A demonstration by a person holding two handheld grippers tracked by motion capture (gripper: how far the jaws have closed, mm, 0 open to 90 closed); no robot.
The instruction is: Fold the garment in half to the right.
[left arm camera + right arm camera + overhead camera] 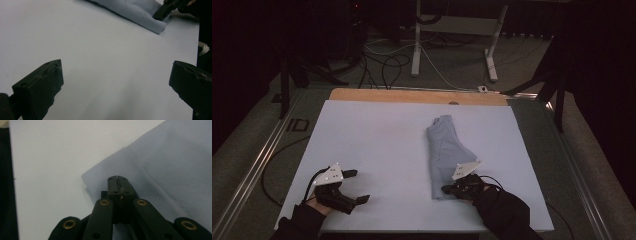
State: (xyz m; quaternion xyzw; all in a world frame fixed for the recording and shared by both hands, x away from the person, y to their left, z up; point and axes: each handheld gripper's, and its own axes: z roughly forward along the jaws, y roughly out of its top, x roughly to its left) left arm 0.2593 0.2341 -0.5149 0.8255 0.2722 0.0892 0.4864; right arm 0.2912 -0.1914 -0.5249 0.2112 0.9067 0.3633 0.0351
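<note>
In the high view, a folded pale blue garment (446, 152) lies right of centre on the white table sheet (377, 140), running from mid-frame down toward the lower right, narrow end up. Its ribbed hem sits at the bottom, close to the near edge of the sheet but not over it. The right gripper (448, 189) is down at that hem's lower corner, low in the frame, right hand (499, 207) in a dark sleeve behind it. In the right gripper view the jaws are pressed together, tips meeting over the ribbed band of the garment (160, 172) near its corner; whether any cloth is pinched between them I cannot tell.

Over at lower left, the left gripper (359, 186) rests on bare sheet, released, jaws spread wide. The left gripper view shows plain white sheet (100, 55) between them, and the garment (140, 12) well off at the upper right of the frame.

Plenty of open sheet to the left and above the garment; less on its right. A wooden strip (412, 95) borders the sheet's far edge.
</note>
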